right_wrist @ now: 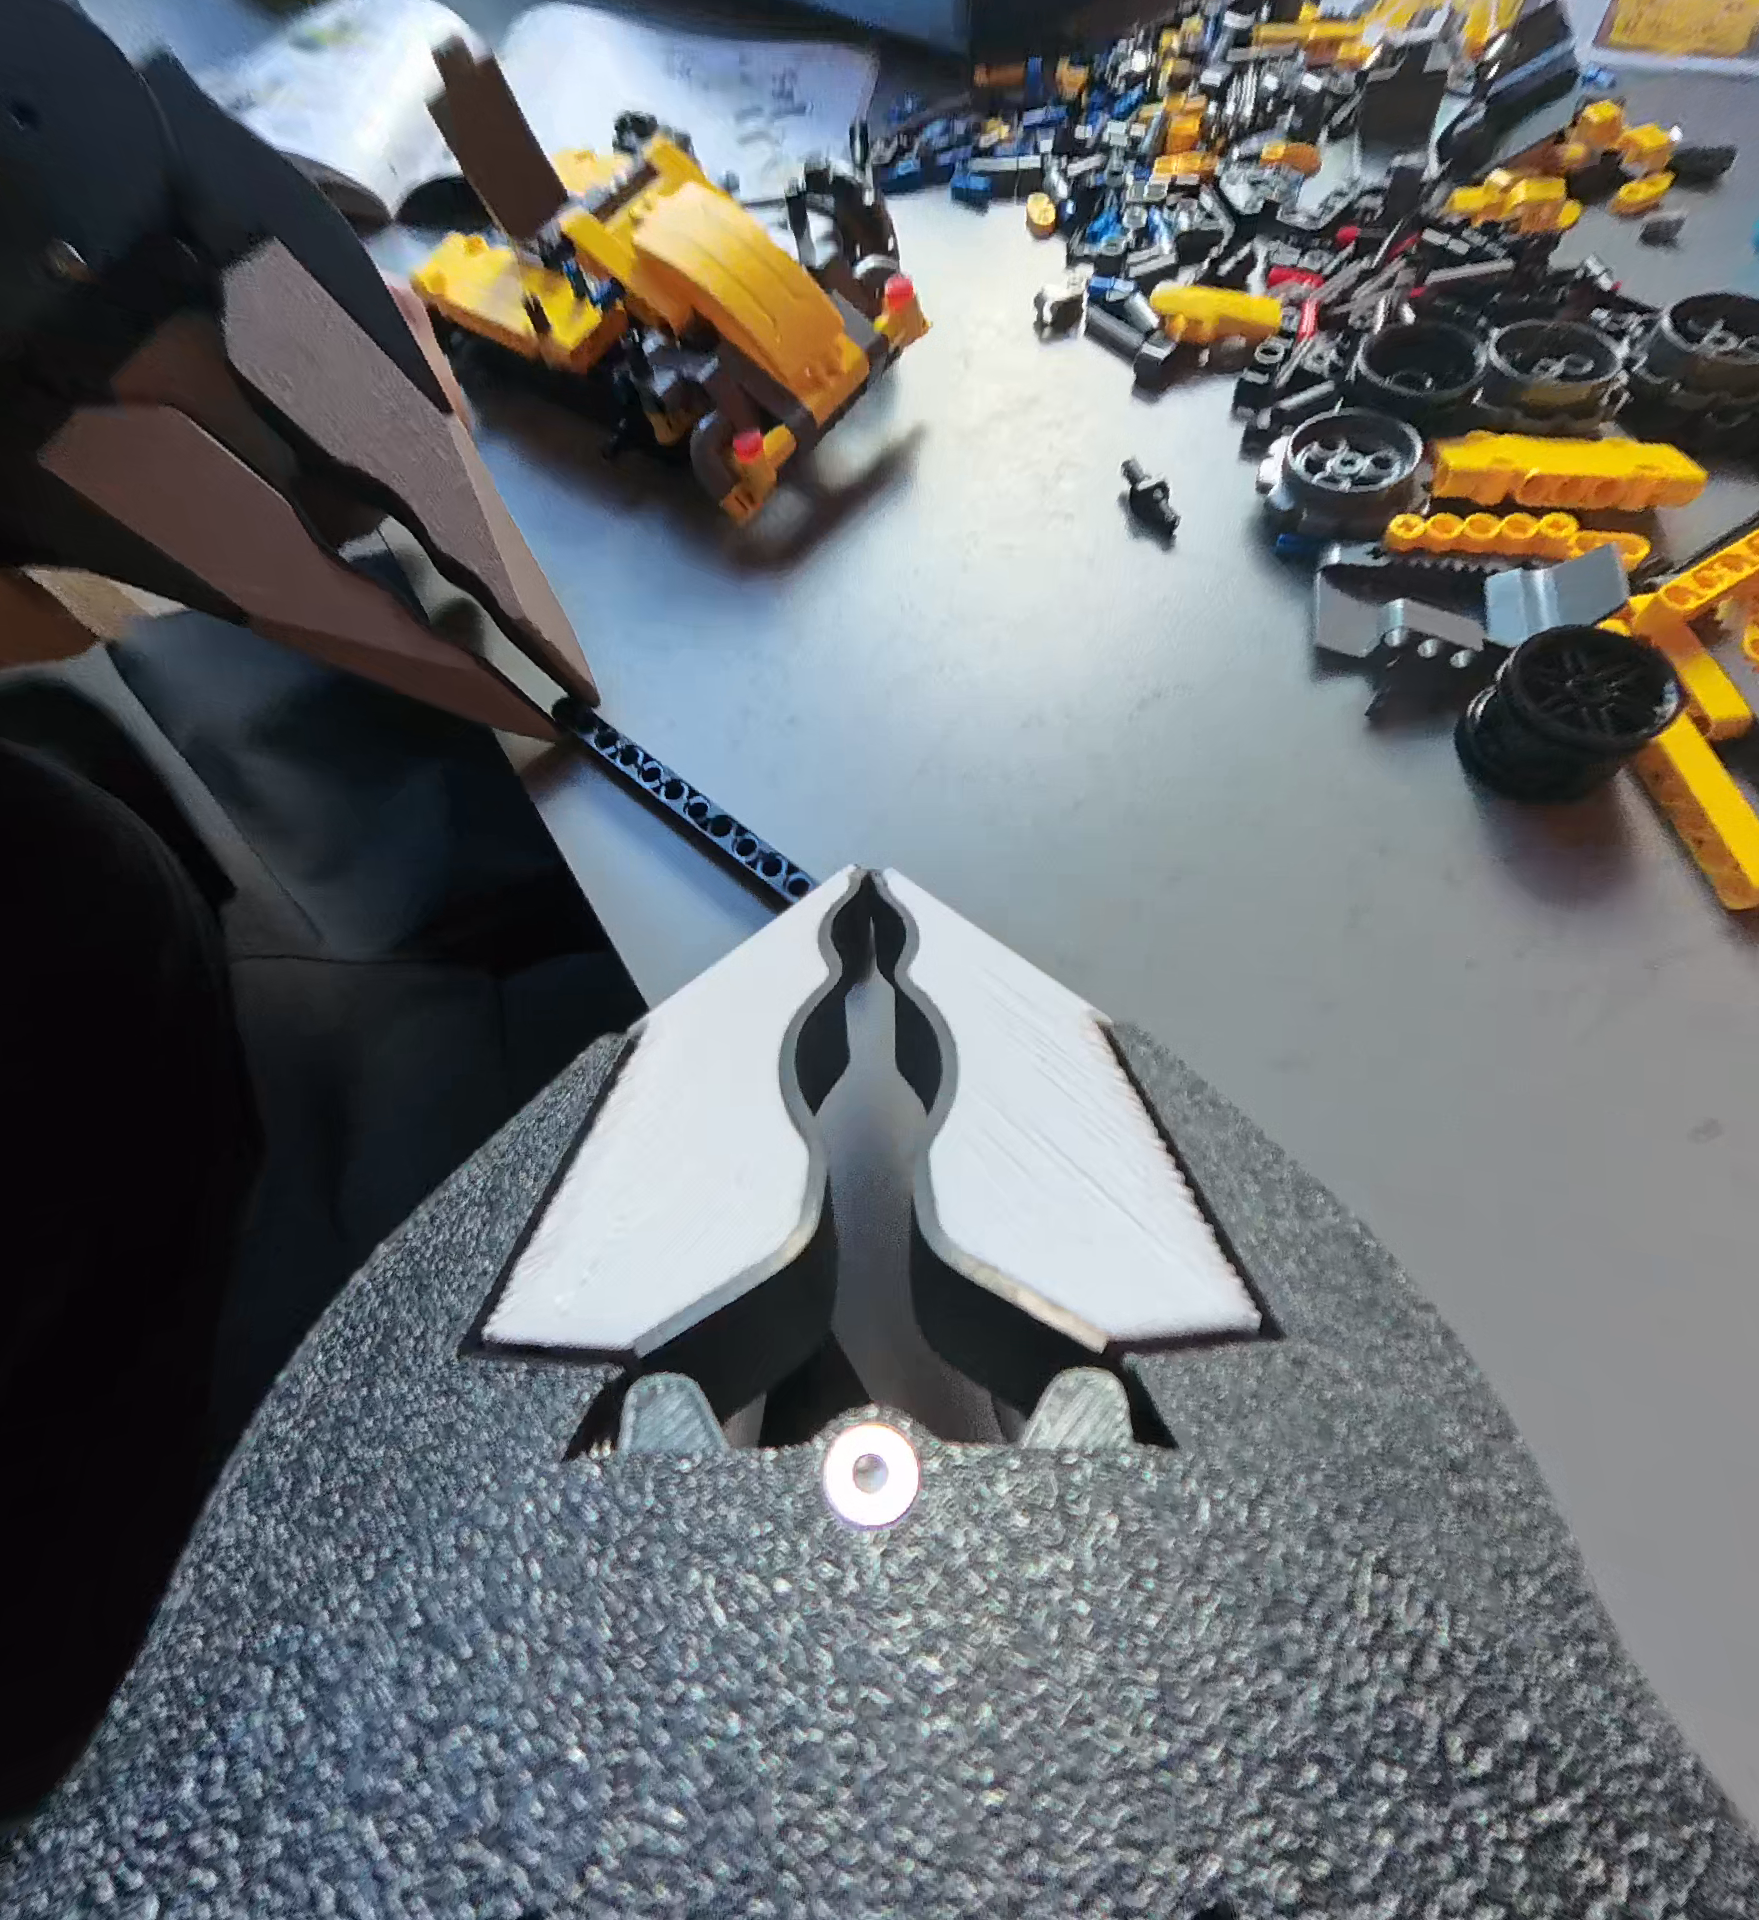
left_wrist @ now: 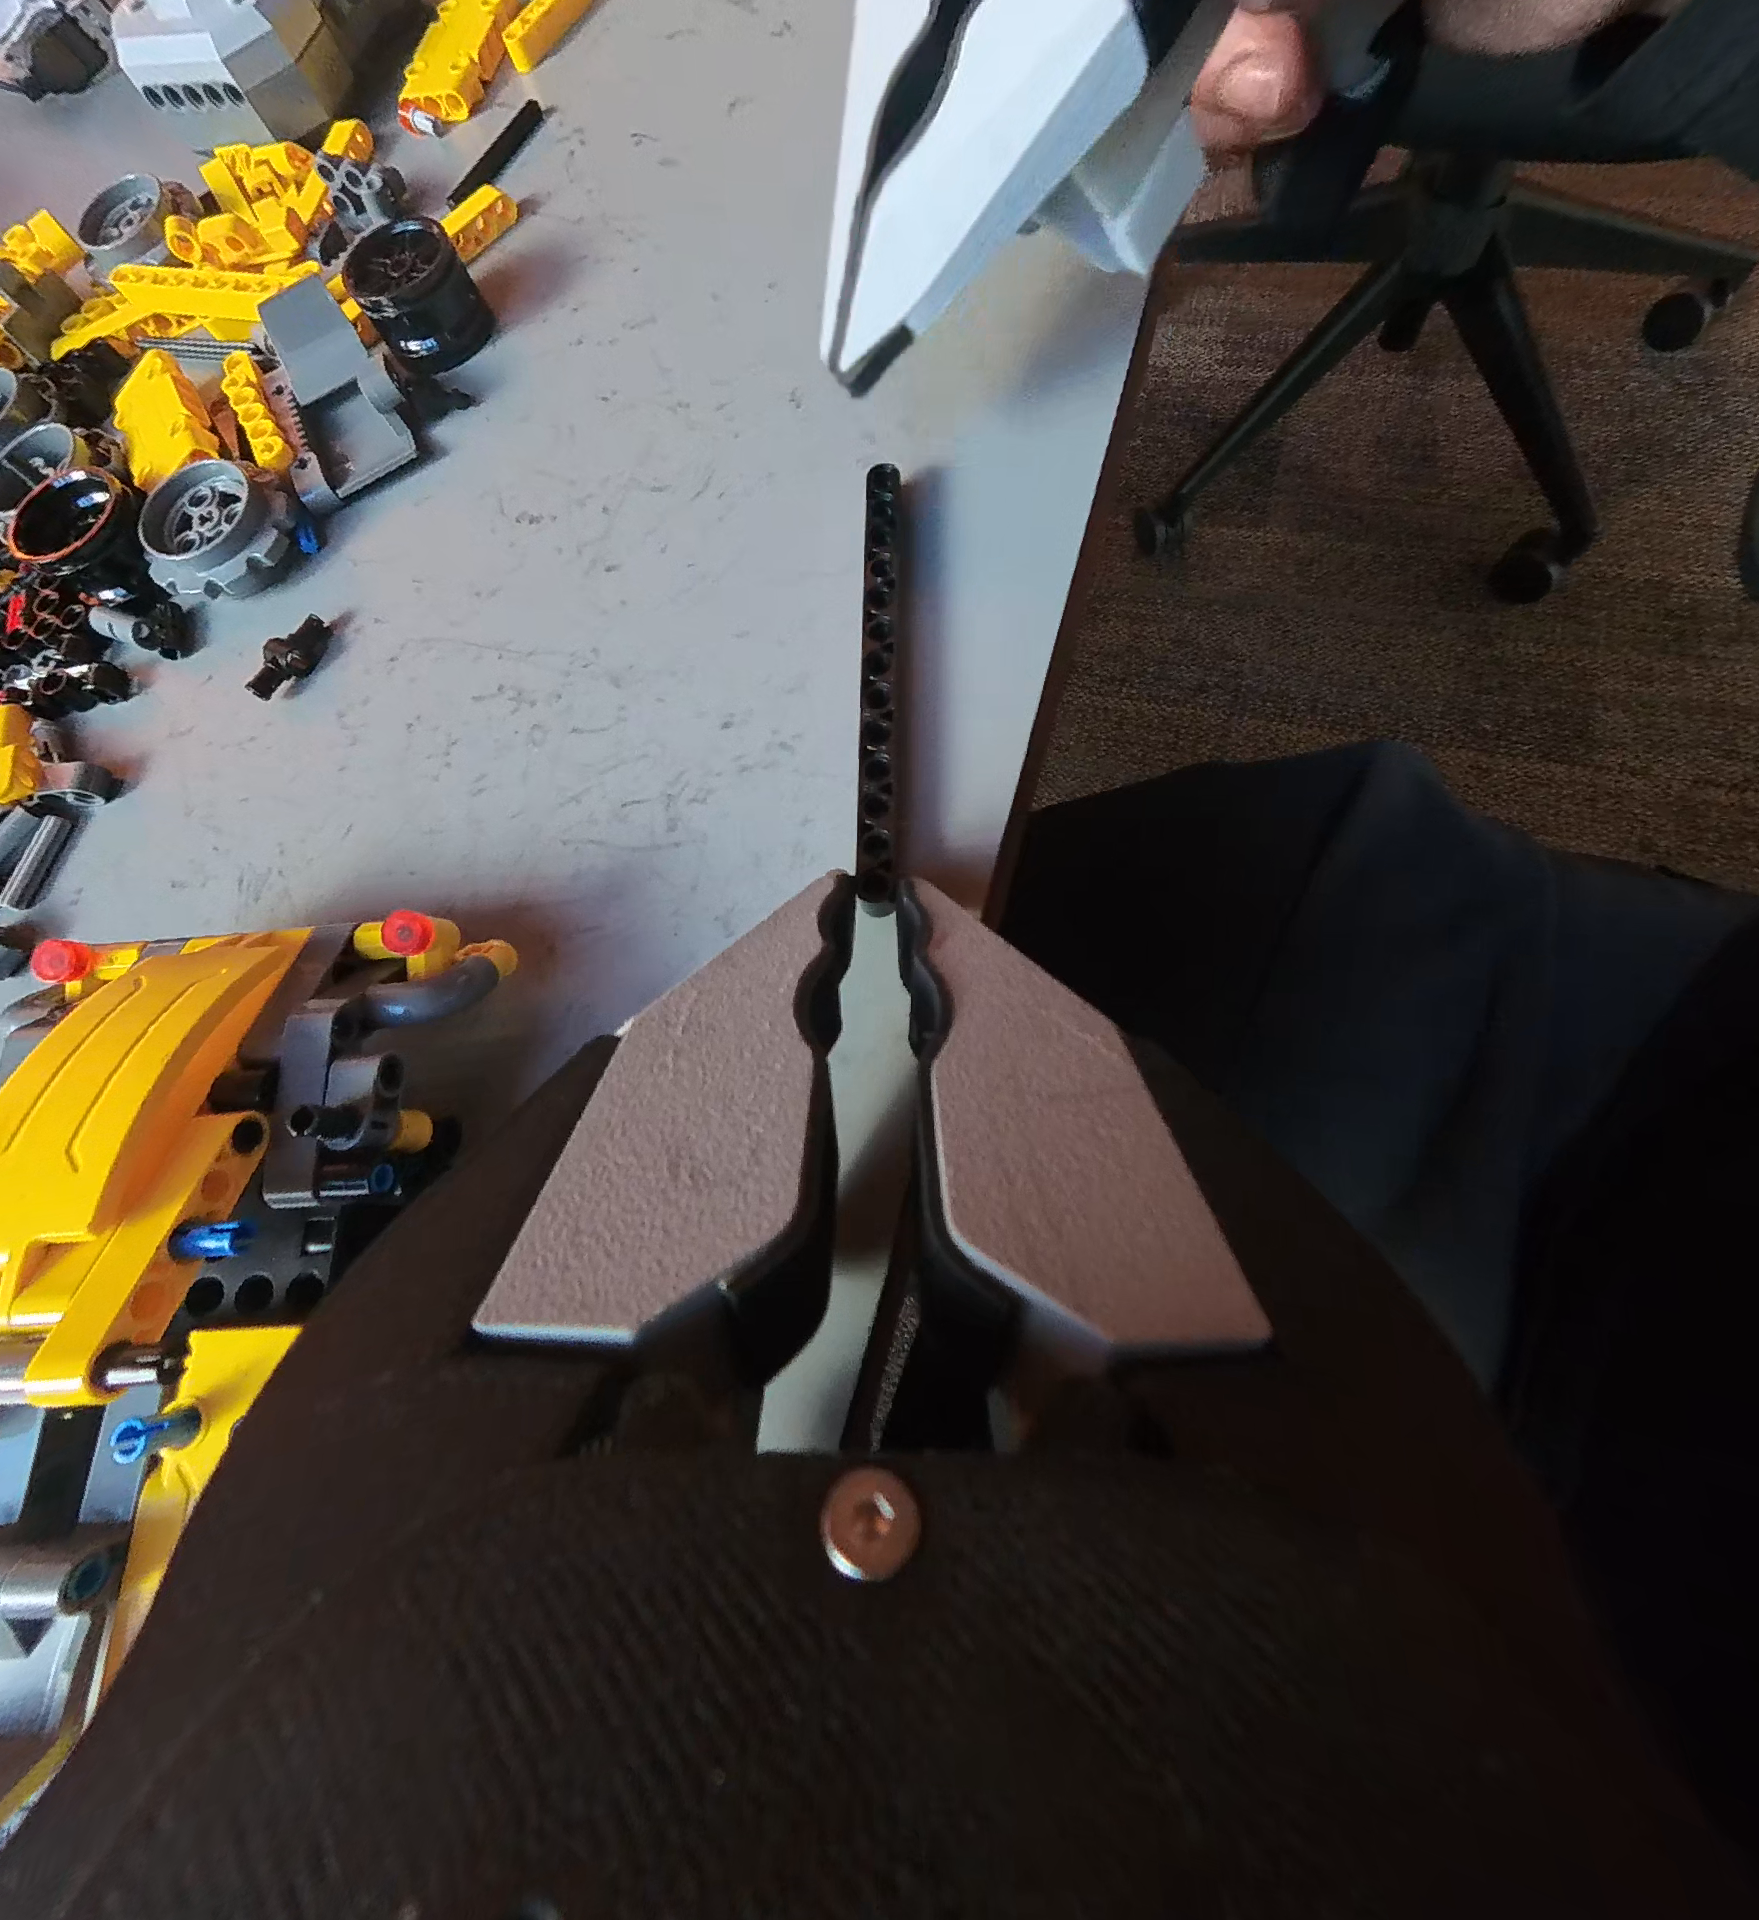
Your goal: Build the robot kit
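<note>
Left hand-held gripper (left_wrist: 877, 894) clamps long black holed beam (left_wrist: 880, 675); right hand-held gripper (right_wrist: 867, 883) closed, empty.

Near end of the black perforated beam (left_wrist: 879, 675) hidden between the left gripper (left_wrist: 877, 891) tips; depth of grip not readable. In the right wrist view its far end passes behind the right gripper (right_wrist: 867, 878) finger; contact there cannot be told. Yellow vehicle model (left_wrist: 106, 1195) cut off by the left edge, and motion-blurred in the right wrist view. Loose parts pile (right_wrist: 1374, 208) blurred, small pieces indistinguishable. Office chair (left_wrist: 1457, 343) cut at top edge.
</note>
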### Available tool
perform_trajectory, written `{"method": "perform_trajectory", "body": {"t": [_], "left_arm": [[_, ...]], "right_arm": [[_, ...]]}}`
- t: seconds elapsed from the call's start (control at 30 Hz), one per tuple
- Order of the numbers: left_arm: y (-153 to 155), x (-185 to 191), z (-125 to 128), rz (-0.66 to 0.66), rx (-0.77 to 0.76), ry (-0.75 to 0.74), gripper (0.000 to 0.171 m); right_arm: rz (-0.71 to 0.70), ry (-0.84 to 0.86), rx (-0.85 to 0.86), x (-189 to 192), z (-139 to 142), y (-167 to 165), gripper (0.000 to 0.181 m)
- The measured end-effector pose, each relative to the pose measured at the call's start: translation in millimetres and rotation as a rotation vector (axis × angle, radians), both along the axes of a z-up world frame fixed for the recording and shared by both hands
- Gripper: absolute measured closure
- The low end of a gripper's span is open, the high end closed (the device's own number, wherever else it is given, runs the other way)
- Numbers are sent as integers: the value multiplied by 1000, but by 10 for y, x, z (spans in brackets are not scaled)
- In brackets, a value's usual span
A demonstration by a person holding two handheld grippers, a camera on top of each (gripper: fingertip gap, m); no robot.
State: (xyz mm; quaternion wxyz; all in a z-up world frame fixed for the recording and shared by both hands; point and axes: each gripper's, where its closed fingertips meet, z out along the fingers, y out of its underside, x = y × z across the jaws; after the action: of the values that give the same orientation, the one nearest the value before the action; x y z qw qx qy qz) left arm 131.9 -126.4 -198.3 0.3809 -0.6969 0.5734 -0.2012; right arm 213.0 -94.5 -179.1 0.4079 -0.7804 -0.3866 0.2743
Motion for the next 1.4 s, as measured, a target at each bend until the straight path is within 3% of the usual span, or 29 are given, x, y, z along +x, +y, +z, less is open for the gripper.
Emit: {"method": "perform_trajectory", "body": {"t": [0.07,0.2,0.3,0.37,0.47,0.57,0.67,0.8,0.97,1.2,1.4], "left_arm": [[13,10,4,4,14,6,167],[40,31,-25,-18,46,33,167],[51,42,-19,-25,67,31,167],[43,37,7,-15,60,12,166],[34,13,100,3,64,-30,160],[-35,-73,223,24,76,-56,154],[-264,-203,314,9,48,-102,154],[-527,-387,300,35,-102,-171,152],[-467,-721,405,106,-48,-262,149],[-421,-1064,236,184,-83,-277,146],[-471,-875,416,153,-68,-399,146]], "right_arm": [[-2,17,15,10,49,7,181],[73,22,0,-114,24,-107,146],[86,-35,-12,-176,-104,-99,137],[85,-78,-18,-193,-175,-81,138],[77,-135,-1,-175,-211,-56,165],[58,-168,23,-147,-219,-22,173],[27,-179,31,-90,-199,32,173],[-90,-116,12,38,-116,218,173],[-107,25,20,-75,136,269,165],[-168,-158,38,-126,21,339,160],[-435,-406,226,42,211,556,160]]}}
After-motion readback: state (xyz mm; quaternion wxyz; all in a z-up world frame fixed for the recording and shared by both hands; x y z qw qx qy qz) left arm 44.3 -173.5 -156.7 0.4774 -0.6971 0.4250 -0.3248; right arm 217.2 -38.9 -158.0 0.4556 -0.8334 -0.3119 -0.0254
